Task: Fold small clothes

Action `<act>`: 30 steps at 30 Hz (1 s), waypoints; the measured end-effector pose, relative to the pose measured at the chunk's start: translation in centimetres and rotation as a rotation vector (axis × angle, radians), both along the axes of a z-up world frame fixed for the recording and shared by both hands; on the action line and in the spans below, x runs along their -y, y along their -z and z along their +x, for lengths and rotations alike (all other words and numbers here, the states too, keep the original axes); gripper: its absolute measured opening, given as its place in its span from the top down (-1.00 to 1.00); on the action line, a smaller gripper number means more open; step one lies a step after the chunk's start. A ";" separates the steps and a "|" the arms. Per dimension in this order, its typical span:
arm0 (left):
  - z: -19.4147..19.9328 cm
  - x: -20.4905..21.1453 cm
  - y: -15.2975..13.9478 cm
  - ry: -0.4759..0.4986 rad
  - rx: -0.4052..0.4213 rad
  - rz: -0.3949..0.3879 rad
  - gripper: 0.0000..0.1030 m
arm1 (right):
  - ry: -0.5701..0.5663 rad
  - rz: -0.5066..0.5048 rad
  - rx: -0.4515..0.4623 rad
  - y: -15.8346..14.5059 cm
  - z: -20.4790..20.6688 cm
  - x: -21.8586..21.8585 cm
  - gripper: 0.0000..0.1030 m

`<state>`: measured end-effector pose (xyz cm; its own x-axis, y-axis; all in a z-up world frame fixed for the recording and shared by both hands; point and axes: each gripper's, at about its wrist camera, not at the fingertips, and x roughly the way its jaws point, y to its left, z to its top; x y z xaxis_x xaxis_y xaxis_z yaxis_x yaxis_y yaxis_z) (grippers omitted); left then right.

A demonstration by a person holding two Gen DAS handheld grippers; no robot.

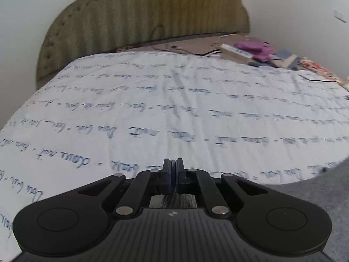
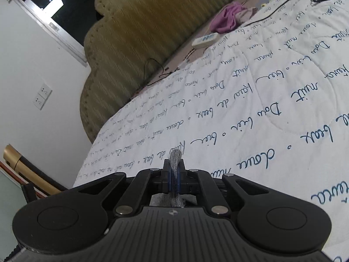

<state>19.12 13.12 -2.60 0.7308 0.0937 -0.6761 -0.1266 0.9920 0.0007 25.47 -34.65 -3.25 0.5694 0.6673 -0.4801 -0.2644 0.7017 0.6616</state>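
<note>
Near headboard [image 2: 139, 43]: remote [image 2: 205, 40], purple cloth [image 2: 226, 19].

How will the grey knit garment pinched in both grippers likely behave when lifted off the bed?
The grey knit garment bunches into a soft tuft between the right gripper pads, so it is probably floppy and will drape. Such thin fabric seems light. Its knit texture should resist slipping.

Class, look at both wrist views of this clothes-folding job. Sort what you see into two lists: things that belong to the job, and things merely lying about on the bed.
Belongs to the job:
- grey knit garment, pinched at two places
- left hand-held gripper, shut on it
- right hand-held gripper, shut on it
- white quilt, the work surface

Just lying about:
- remote control
- purple cloth
- black cable
</note>
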 end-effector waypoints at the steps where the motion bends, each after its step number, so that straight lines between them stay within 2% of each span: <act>1: 0.4 -0.2 0.7 -0.013 -0.016 0.009 0.93 | 0.007 -0.025 -0.009 0.5 0.3 -0.1 0.83; 3: 1.0 -0.7 2.8 -0.031 -0.079 0.006 0.93 | 0.017 -0.063 -0.060 2.3 0.9 -0.3 0.83; 5: 0.3 -0.6 3.4 -0.031 -0.033 0.015 0.91 | 0.034 -0.088 -0.105 4.2 0.8 -0.6 0.82; 6: -0.1 -0.5 3.2 -0.034 -0.028 0.017 0.90 | 0.046 -0.090 -0.110 4.8 0.5 -0.7 0.65; 8: -1.2 -0.3 1.9 -0.032 0.005 0.015 0.85 | 0.083 -0.070 -0.097 4.4 -0.3 -0.4 0.59; 9: -2.1 -0.2 1.1 -0.042 0.030 0.033 0.85 | 0.105 -0.080 -0.085 3.8 -0.8 -0.3 0.44; 12: -5.7 1.1 -1.8 -0.076 0.124 0.134 0.84 | 0.196 -0.109 0.040 0.5 -3.9 0.3 0.35; 14: -8.1 2.7 -2.8 -0.042 0.198 0.123 0.82 | 0.142 -0.082 0.125 -1.4 -6.4 -1.1 0.32; 16: -9.0 5.1 -2.0 0.048 0.178 0.082 0.82 | 0.045 -0.133 0.165 -2.0 -8.3 -4.5 0.29; 18: -8.9 7.3 -0.1 0.102 0.120 0.097 0.82 | -0.035 -0.252 0.192 -1.4 -9.6 -8.2 0.13; 21: -8.0 8.0 3.1 0.061 0.005 0.137 0.83 | -0.060 -0.415 0.169 1.2 -9.9 -11.2 0.14; 22: -8.5 7.7 3.8 0.065 0.042 0.139 0.83 | -0.059 -0.448 0.166 2.1 -9.9 -11.4 0.17; 23: -8.9 7.5 4.3 0.070 0.078 0.152 0.83 | -0.059 -0.444 0.209 2.9 -10.3 -11.1 0.18; 25: -9.1 7.1 4.5 0.061 0.095 0.129 0.83 | -0.052 -0.416 0.272 3.8 -11.0 -10.7 0.17; 30: -9.3 6.4 4.2 0.048 0.108 0.074 0.82 | -0.043 -0.380 0.268 3.8 -10.3 -10.3 0.16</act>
<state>9.78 6.70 -6.79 0.8039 0.1035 -0.5857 -0.0823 0.9946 0.0627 15.14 -24.33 -7.05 0.6823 0.4983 -0.5350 -0.4255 0.8657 0.2637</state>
